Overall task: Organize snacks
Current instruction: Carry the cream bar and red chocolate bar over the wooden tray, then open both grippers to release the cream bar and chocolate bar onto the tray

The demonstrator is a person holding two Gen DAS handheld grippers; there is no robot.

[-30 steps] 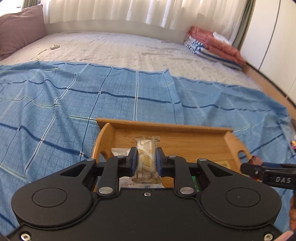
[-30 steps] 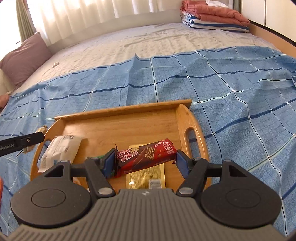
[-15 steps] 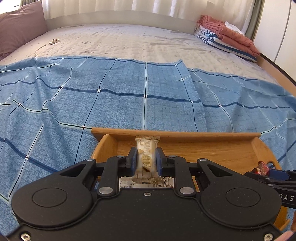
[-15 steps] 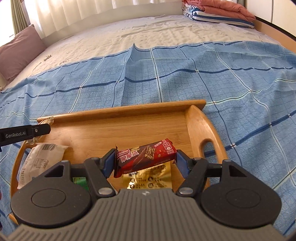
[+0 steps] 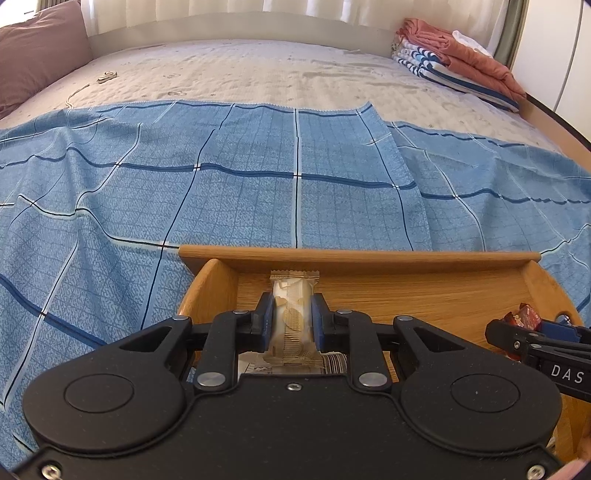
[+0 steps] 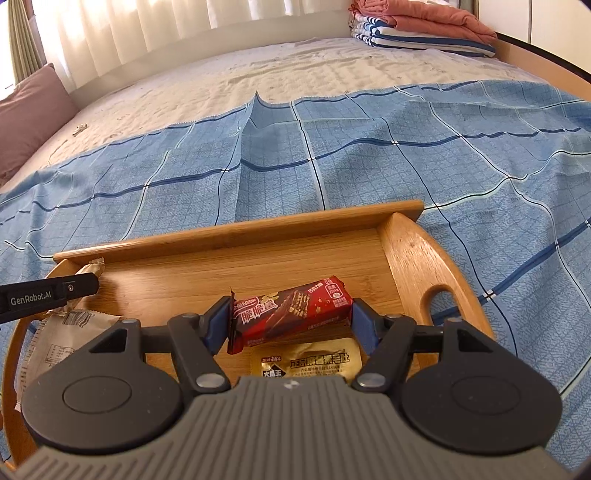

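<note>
Both tools (image 5: 293, 320) (image 6: 290, 321) clamped, angled downward

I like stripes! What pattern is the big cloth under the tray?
Blue cloth with a checked grid of dark and white lines; clearest in the right wrist view.

— What room is this?
— A bedroom: a wide bed (image 5: 258, 74) under a blue checked sheet (image 5: 258, 192), pale curtains (image 6: 166, 33) glowing with daylight.
— Anything else?
— A mauve pillow (image 5: 37, 48), folded blankets (image 6: 417, 26) stacked in the far corner.
</note>
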